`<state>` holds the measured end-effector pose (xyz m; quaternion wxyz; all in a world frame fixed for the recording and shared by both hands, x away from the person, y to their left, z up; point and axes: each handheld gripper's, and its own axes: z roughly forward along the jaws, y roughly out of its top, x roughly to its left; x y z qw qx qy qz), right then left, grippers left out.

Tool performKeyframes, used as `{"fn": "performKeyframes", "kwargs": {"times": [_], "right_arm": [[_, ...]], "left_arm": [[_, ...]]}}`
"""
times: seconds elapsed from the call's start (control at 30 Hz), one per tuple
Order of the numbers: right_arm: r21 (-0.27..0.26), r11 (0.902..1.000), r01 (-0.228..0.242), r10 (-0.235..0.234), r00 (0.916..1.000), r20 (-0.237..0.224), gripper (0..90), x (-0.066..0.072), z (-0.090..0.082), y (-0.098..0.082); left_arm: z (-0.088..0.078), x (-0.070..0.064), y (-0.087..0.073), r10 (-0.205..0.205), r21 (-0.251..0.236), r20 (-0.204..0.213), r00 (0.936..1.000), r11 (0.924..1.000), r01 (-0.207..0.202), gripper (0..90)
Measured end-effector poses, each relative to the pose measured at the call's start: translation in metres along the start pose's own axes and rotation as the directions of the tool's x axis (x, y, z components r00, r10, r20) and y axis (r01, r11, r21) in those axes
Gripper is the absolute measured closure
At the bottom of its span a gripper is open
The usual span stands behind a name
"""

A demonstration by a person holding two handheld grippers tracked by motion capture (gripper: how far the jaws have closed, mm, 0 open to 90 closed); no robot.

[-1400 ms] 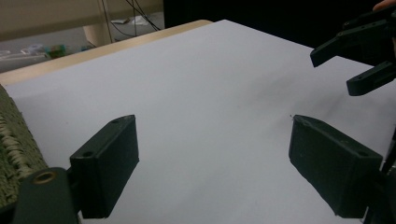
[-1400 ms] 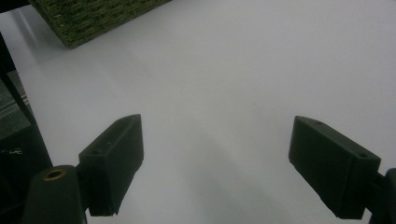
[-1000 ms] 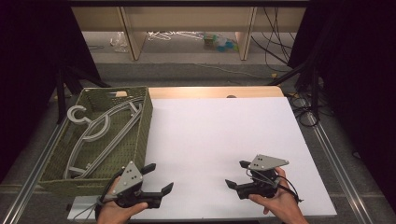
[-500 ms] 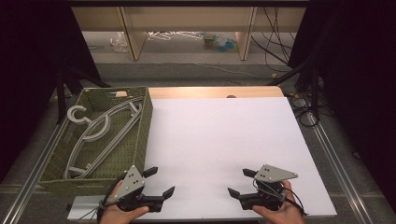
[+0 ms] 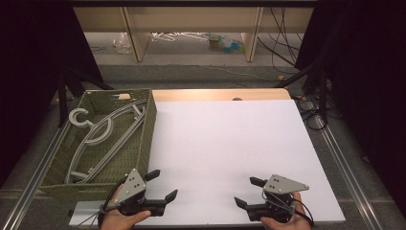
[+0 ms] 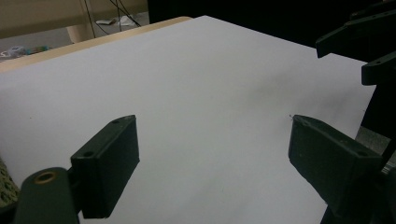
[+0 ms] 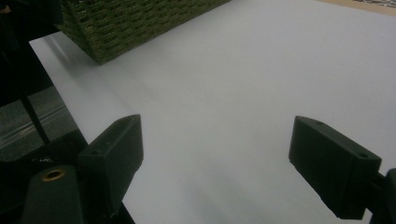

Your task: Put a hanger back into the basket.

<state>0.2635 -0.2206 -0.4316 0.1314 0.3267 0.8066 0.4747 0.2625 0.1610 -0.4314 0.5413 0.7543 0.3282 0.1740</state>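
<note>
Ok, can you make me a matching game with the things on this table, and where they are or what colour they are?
Things:
1. left gripper
2. right gripper
3. basket
4. hangers

Descriptions:
A. green and woven, at the table's left edge
B. grey, lying inside the basket
C. open, near the front edge, right beside the basket's corner
D. open, near the front edge, over bare white table

Pairs: 1-C, 2-D, 3-A, 4-B

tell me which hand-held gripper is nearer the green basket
Left. The left hand-held gripper sits just off the green basket at its near right corner; the right hand-held gripper is across the white board, well to the basket's right.
</note>
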Motion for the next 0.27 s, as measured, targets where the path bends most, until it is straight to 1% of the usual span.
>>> {"fn": "performKeyframes", "kwargs": {"times": [0.1, 0.13, 0.2, 0.23, 0.27], "right_arm": [[0.010, 0.9999, 0.005, -0.005, 0.9999, -0.009, 18.5, -0.0005, 0.0008, -0.0005], [0.012, 0.9999, -0.002, 0.002, 0.9999, -0.013, 18.4, -0.0002, 0.0008, -0.0004], [0.012, 0.9999, -0.002, 0.003, 0.9999, -0.013, 18.5, -0.0002, 0.0010, -0.0004], [0.012, 0.9999, -0.002, 0.002, 0.9999, -0.014, 18.5, -0.0004, 0.0009, -0.0004], [0.005, 1.0000, 0.007, -0.007, 1.0000, -0.007, 18.4, -0.0010, 0.0010, -0.0003]], "left_arm": [[0.0002, 0.0002, -0.0002, -0.001, 0.000, 0.000, 1.0000, 1.0000, 0.001, 16.2], [0.0002, 0.0002, -0.0002, 0.000, 0.000, 0.001, 1.0000, 1.0000, 0.000, 16.2], [0.0004, 0.0001, -0.0002, 0.000, -0.001, 0.002, 1.0000, 1.0000, 0.000, 16.2], [-0.0002, -0.0003, 0.0001, 0.001, 0.008, -0.006, 1.0000, 1.0000, -0.001, 16.2], [0.0000, -0.0003, -0.0001, 0.002, 0.007, -0.006, 1.0000, 1.0000, -0.001, 16.2]]}}
